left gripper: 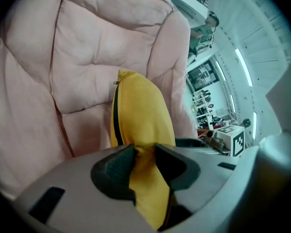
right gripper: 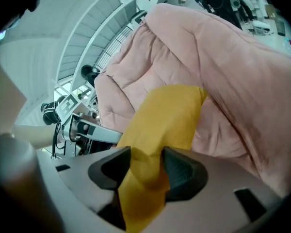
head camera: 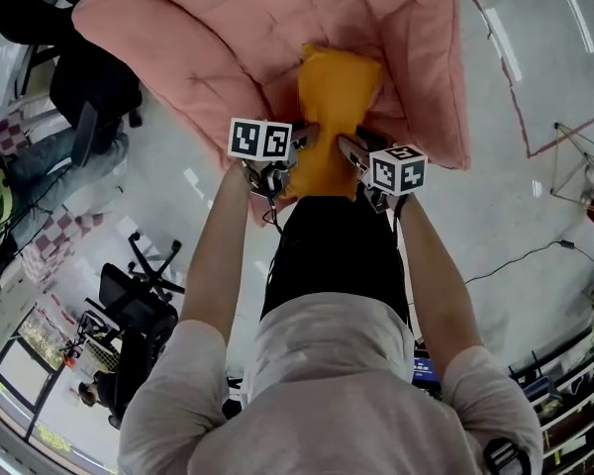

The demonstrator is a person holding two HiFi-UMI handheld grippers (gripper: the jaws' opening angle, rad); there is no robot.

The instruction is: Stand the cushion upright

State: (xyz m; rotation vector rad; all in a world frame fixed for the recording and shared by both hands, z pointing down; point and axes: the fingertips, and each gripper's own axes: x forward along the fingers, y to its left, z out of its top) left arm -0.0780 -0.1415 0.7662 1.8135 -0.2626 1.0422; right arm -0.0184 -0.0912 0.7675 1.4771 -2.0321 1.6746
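Pinched at both near corners by left tongs (left gripper: 144, 152) and right tongs (right gripper: 145, 161), each closed on a thin fold of cushion (head camera: 335, 97), near end raised over the chair (head camera: 208, 38) seat. Could slip from so shallow a bite, or sag and flop sideways if lifted unevenly.

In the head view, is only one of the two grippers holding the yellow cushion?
No, the left gripper and the right gripper both pinch the near end of the yellow cushion, one on each side.
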